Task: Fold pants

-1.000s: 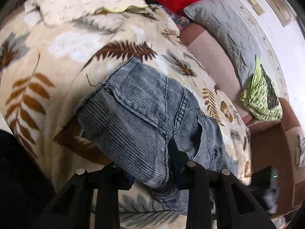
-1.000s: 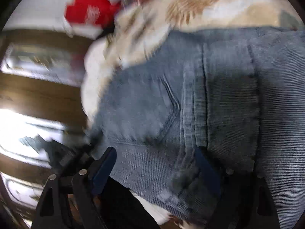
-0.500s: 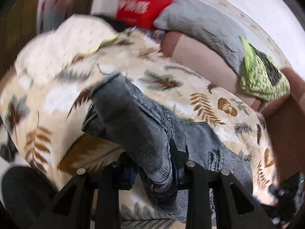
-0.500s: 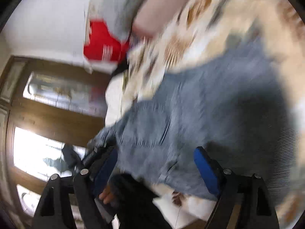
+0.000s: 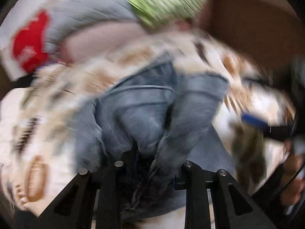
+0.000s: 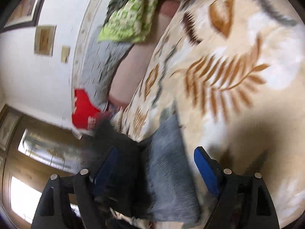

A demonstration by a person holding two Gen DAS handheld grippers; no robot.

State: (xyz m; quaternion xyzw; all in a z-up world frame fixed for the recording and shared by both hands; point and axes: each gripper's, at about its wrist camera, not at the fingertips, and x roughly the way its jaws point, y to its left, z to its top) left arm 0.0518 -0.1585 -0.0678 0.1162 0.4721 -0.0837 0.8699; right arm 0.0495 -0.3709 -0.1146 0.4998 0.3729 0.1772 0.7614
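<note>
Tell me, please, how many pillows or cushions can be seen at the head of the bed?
2. A grey pillow leans against the headboard beside the red bag. A green patterned cushion lies further along, touching the grey one. Others may be hidden outside the view.

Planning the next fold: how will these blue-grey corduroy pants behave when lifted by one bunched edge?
Probably floppy: the pants sag in deep folds from the left hand-held gripper, which pinches a bunched edge. Likely fairly heavy for cloth, since the ribbed fabric looks thick. Unlikely to slip, though motion blur hides the grip's detail.
</note>
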